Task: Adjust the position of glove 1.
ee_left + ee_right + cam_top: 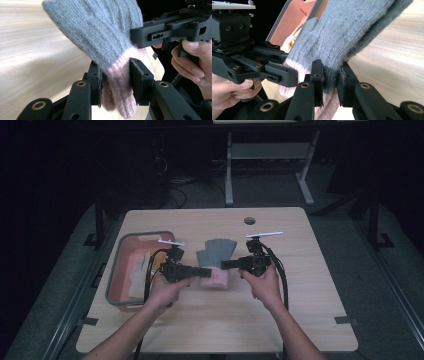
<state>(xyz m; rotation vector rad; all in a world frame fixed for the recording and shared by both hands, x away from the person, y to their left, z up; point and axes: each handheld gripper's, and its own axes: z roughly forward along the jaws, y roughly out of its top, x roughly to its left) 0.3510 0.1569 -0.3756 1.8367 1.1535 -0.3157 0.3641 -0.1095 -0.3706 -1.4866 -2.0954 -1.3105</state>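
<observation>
A grey knitted glove (216, 251) with a pink cuff (215, 279) lies near the middle of the wooden table (280, 310). My left gripper (206, 271) is shut on the pink cuff (117, 85), its pads pinching the knit from both sides. My right gripper (226, 264) is shut on the same glove (352, 32) at the grey part just above the cuff. The two grippers face each other across the cuff, tips nearly meeting. In the left gripper view the right gripper (140, 37) comes in from the right, held by a hand. The glove's grey fingers fan away from both grippers.
A grey-rimmed bin (120, 255) with a pink inside stands at the table's left, holding pale cloth (137, 272). A round cable hole (249, 220) sits near the far edge. A desk frame (270, 165) stands on the dark floor beyond the table.
</observation>
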